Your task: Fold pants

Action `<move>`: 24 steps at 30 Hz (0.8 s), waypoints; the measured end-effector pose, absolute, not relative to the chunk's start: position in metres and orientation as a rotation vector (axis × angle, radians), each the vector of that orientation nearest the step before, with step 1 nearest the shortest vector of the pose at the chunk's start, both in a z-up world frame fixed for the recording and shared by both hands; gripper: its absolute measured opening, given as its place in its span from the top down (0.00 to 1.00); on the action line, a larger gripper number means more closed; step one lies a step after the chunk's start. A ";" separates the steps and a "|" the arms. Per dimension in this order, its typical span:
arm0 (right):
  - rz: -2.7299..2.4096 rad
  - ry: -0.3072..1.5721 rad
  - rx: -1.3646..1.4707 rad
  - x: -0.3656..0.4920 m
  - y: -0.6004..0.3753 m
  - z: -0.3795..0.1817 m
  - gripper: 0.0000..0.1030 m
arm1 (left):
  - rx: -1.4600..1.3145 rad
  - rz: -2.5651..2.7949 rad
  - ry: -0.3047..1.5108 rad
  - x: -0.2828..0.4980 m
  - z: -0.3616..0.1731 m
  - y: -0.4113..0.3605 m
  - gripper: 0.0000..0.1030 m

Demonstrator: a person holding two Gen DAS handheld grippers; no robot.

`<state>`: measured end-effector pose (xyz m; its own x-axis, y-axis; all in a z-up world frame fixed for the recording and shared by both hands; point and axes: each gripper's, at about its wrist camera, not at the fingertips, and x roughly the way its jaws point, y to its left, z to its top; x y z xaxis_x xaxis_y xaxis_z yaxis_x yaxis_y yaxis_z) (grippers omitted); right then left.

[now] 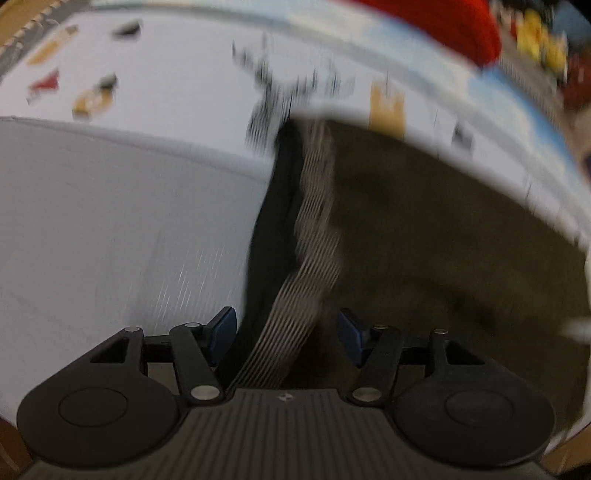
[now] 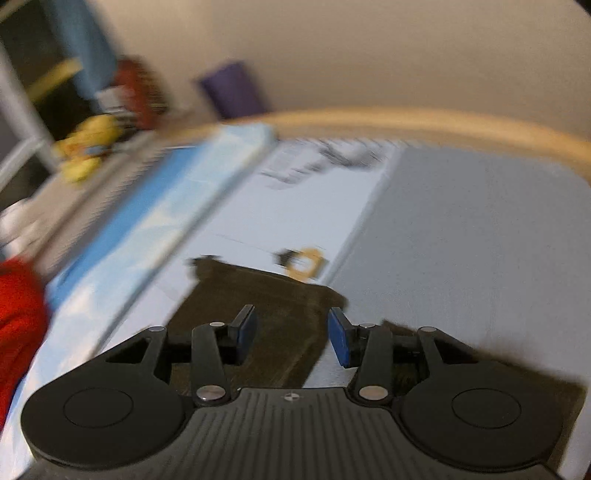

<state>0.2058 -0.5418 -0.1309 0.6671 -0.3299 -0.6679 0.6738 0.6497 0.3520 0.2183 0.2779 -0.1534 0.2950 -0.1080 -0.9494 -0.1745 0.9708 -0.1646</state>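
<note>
Dark brown pants (image 1: 424, 240) lie on a white printed sheet (image 1: 166, 85). Their ribbed grey waistband (image 1: 314, 229) runs up the middle of the left wrist view. My left gripper (image 1: 286, 332) is open, its blue pads either side of the waistband, not closed on it. In the right wrist view a pant leg (image 2: 266, 306) lies flat ahead. My right gripper (image 2: 291, 334) is open just above that leg's edge. Both views are motion-blurred.
A plain grey-white surface (image 1: 110, 229) lies left of the pants and shows in the right wrist view (image 2: 480, 229). A red cloth (image 1: 454, 26) lies at the far edge, also in the right view (image 2: 18, 317). Yellow toys (image 2: 85, 147) and a purple box (image 2: 236, 92) stand beyond.
</note>
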 end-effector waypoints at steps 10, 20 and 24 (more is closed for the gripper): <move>-0.862 0.936 0.827 0.057 -0.597 -0.209 0.49 | -0.144 -0.008 1.325 0.175 -0.189 0.287 0.32; -0.889 0.975 0.738 0.063 -0.604 -0.225 0.62 | -0.049 -0.020 1.312 0.178 -0.190 0.268 0.49; -0.944 0.881 0.694 0.071 -0.602 -0.206 0.85 | 0.008 -0.046 1.273 0.171 -0.171 0.263 0.68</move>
<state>0.0706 -0.6016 -0.2059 0.3054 -0.3852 -0.8708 0.8950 0.4283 0.1244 0.1707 0.2634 -0.1709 0.2928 -0.0300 -0.9557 0.0387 0.9991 -0.0196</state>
